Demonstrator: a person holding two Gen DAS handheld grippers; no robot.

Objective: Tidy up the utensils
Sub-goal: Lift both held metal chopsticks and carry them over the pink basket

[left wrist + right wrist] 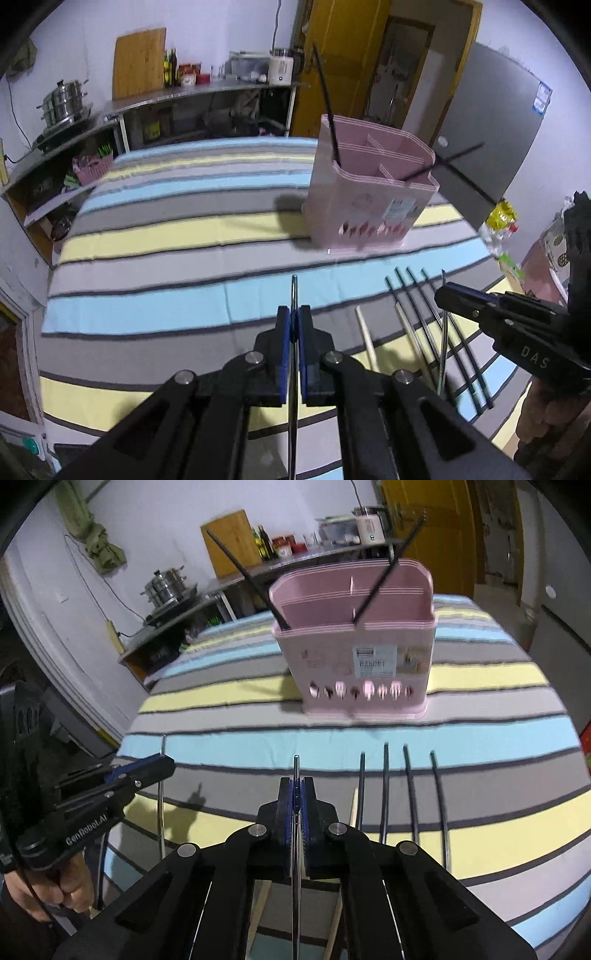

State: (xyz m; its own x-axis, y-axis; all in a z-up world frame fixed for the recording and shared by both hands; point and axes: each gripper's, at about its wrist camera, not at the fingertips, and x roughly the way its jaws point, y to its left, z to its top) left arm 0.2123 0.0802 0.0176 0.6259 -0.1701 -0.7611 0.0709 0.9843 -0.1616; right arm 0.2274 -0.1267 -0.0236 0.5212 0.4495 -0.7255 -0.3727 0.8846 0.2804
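A pink utensil holder (369,192) (354,646) stands on the striped table, with two black chopsticks (327,99) (247,579) leaning in it. My left gripper (294,317) is shut on a thin metal chopstick (294,291), held above the cloth; it shows at the left of the right wrist view (162,764). My right gripper (296,790) is shut on another metal chopstick (296,768); it shows at the right of the left wrist view (443,291). Several dark chopsticks (417,295) (395,786) and two wooden ones (365,339) lie on the cloth near the front right.
The striped tablecloth (177,229) (229,738) covers the table. A steel counter (192,96) with bottles, a cutting board and a pot (62,99) runs behind. A grey fridge (491,122) and a yellow door (332,55) stand at the back right.
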